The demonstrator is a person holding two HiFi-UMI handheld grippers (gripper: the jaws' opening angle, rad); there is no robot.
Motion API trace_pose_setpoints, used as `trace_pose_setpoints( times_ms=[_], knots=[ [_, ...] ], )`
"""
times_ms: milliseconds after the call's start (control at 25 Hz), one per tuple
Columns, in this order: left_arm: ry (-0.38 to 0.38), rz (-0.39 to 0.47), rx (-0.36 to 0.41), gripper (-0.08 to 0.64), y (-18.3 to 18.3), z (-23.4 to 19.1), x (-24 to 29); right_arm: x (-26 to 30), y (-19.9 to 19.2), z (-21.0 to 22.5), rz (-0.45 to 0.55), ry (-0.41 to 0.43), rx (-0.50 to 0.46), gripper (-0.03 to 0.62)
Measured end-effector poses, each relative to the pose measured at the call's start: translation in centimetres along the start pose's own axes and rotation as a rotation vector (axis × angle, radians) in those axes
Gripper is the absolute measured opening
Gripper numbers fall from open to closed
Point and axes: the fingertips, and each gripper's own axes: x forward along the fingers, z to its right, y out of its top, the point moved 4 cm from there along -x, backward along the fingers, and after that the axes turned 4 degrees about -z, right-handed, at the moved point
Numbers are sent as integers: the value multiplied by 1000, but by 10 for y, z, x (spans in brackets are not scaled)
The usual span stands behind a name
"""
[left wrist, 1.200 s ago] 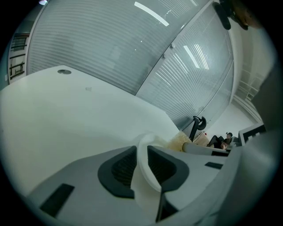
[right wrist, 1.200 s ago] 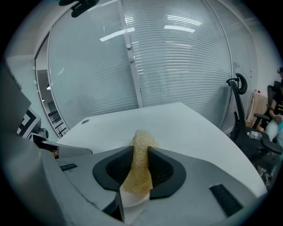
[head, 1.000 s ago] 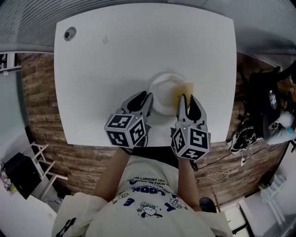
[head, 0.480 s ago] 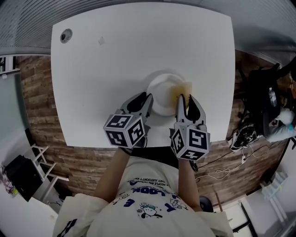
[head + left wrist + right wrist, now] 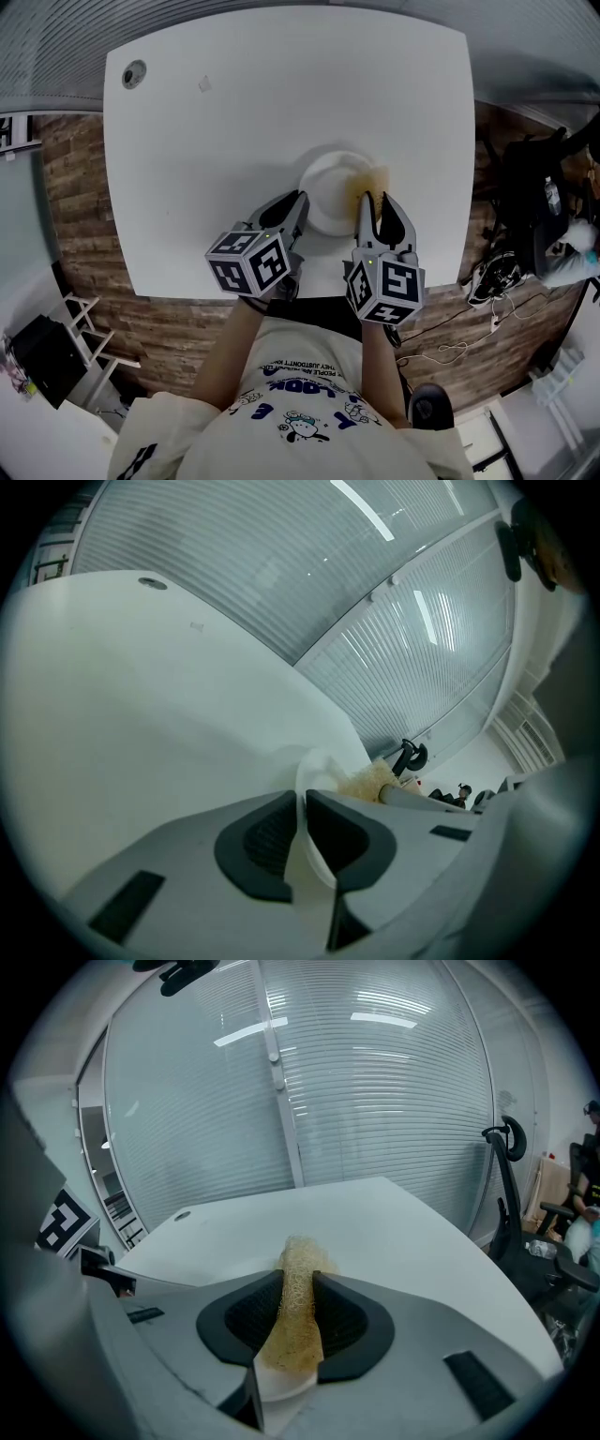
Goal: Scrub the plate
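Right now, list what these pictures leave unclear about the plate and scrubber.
Head view: the plate is too small and washed out to show dirt.
Right gripper view: the right tool hides the underside of the scrubber and any plate contact.
Head view: the speck on the table is too small to identify.

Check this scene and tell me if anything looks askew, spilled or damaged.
Nothing stands out. The left gripper has just been closing its jaws on the near rim of the plate. The right gripper pinches the tan scrubbing pad over the plate's right side. The white table shows no spill.
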Motion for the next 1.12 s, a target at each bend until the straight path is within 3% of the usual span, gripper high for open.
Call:
trace_pose_setpoints(
  times_ms=[600, 1120],
  knots=[
    [70, -55, -32, 55, -1, -7, 4, 1, 10, 2, 17, -7, -4, 92],
    [69, -80, -43, 54, 3, -7, 8, 18, 18, 0, -3, -24, -24, 92]
  ],
)
